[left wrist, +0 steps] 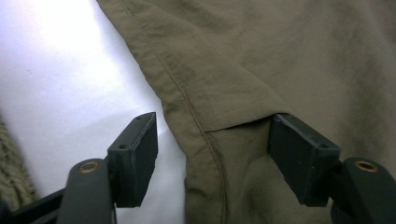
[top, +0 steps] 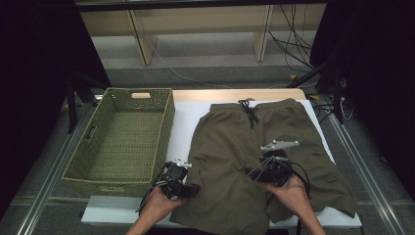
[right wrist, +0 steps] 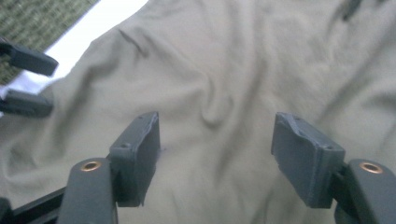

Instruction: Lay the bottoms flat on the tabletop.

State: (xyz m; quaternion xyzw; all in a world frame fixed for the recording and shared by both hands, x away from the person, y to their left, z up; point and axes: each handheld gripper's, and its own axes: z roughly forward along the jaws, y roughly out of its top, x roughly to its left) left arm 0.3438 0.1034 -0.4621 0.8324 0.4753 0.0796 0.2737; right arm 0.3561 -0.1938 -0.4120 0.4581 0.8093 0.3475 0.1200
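White surface [top: 183, 122] carries olive shorts [top: 235, 147] (basket [top: 122, 142] beside), with left claw [left wrist: 212, 154] and right claw [right wrist: 217, 154] both apart, gripping nothing.

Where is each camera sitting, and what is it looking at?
High view: above the person's side, looking forward and down at the white table, woven basket, olive shorts; both hands and forearms show.
Left gripper view: on the left gripper, looking along its open black jaws at the shorts' hemmed edge.
Right gripper view: on the right gripper, jaws open above the shorts' cloth; the left gripper's jaws show far left.
Shared: all three show the shorts and table.
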